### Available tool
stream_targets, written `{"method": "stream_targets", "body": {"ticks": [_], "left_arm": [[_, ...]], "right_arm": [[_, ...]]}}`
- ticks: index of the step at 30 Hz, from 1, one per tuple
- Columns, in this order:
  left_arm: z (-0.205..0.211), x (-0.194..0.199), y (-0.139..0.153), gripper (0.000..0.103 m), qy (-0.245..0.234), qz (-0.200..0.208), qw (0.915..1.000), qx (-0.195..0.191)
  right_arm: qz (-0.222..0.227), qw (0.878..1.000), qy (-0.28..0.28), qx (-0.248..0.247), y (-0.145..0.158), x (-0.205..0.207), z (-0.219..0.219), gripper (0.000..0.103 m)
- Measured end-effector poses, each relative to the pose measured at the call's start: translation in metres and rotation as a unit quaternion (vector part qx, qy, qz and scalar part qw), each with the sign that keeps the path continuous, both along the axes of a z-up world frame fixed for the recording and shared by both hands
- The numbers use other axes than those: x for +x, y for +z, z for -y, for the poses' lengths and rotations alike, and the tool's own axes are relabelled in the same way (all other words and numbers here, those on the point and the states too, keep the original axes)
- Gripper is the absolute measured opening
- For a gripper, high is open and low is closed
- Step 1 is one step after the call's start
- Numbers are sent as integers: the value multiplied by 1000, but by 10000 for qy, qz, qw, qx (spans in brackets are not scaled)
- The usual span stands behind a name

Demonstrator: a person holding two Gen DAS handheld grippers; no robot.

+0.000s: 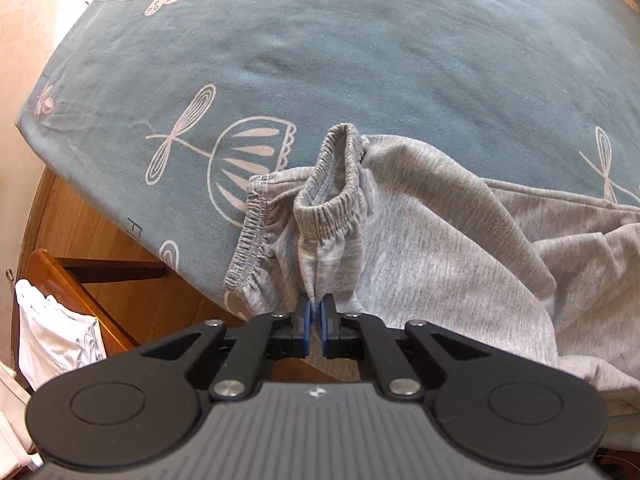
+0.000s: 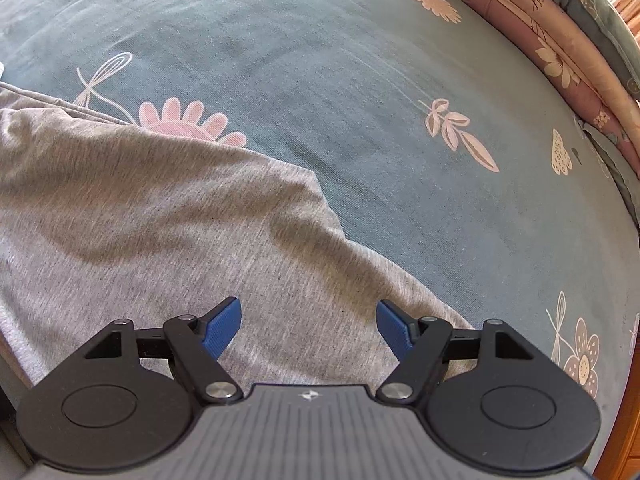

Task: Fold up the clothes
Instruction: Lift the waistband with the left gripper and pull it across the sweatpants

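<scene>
Trousers [image 1: 432, 240]: grey knit, lying crumpled at the near edge of the bed [image 1: 360, 60], on a teal sheet printed with pale flowers. The elastic waistband [image 1: 332, 188] stands up in a loop near the bed's left corner.

Left gripper [image 1: 316, 310]: blue pads pressed together, clamping a fold of trouser fabric just below the waistband.

Right gripper [image 2: 309, 322]: blue pads spread wide apart, hovering above flat grey fabric [image 2: 160, 220]; whether they touch it cannot be told.

Edges: the trousers' right hem line runs diagonally toward the right gripper. The sheet beyond the trousers is bare across to a rolled pink-and-cream quilt [image 2: 560, 60] along the far right edge. Left of the bed lie a wood floor [image 1: 88, 232] and a white cloth [image 1: 56, 336].

Writing: script on the quilt, too small to read.
</scene>
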State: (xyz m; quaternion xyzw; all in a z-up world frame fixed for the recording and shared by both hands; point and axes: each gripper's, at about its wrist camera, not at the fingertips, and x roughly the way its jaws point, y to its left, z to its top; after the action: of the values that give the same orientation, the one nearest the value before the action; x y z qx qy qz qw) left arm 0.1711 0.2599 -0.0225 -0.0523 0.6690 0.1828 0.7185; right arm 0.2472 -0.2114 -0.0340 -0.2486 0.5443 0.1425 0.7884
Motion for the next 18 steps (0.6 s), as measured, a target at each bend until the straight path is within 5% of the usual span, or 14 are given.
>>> {"method": "stream_targets", "body": {"ticks": [11,18], "left_arm": [[-26,-25,-39,5,237,-411,9989,0],[-35,-33,-36,14,338,-259,9989,-210]], "right_arm": [[-54,9992,343,-214,1,9,-20,79],[-70,9980,608,-181,12,18,-35,79]]}}
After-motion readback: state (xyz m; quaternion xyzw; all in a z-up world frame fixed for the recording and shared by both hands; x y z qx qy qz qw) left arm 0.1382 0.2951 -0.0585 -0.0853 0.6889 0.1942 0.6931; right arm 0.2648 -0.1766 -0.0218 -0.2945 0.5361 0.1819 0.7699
